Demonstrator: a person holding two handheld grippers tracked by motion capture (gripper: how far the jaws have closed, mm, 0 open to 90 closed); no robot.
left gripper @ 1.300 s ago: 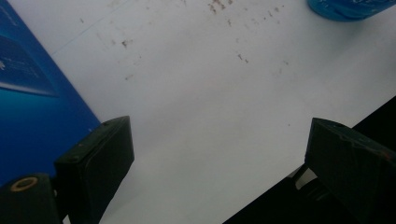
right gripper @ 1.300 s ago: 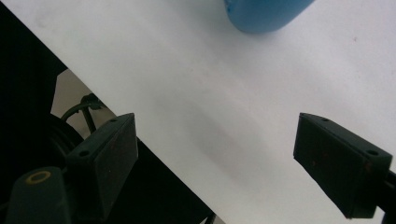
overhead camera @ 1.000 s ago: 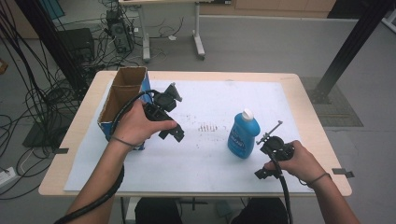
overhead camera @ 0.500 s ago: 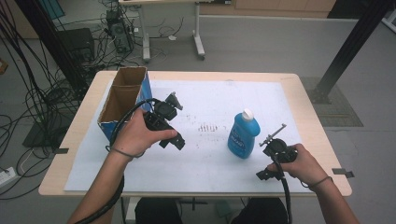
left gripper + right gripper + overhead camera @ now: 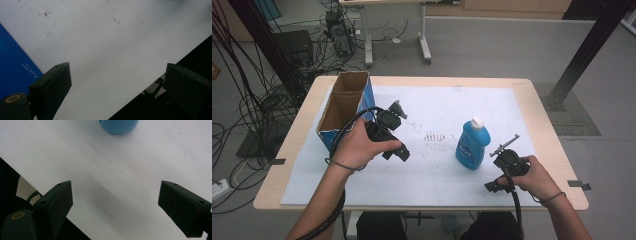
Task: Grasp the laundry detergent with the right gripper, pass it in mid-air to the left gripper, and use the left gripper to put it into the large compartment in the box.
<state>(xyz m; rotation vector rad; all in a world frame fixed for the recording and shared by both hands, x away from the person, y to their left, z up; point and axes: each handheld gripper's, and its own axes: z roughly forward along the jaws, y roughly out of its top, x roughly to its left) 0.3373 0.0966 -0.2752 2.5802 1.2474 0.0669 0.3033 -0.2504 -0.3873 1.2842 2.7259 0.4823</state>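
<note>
A blue bottle (image 5: 472,144) with a white cap stands upright on the white sheet (image 5: 432,175), right of centre. My left gripper (image 5: 387,131) is held above the sheet just right of the blue cardboard box (image 5: 343,107). Its jaws stand wide apart in the left gripper view (image 5: 115,75), with only bare sheet between them and the box's blue side (image 5: 12,67) at the left. My right gripper (image 5: 507,166) hovers near the front right, a little right of the bottle. It is open too (image 5: 115,192), and the bottle's base (image 5: 118,125) lies beyond the jaws, untouched.
The open-topped box stands at the sheet's left edge. The wooden table (image 5: 547,130) shows around the sheet. A faint patch of marks (image 5: 434,136) lies mid-sheet. Cables and a desk stand on the floor behind the table.
Both hands have drawn slightly toward the near edge of the table. The bottle and the box have not moved.
</note>
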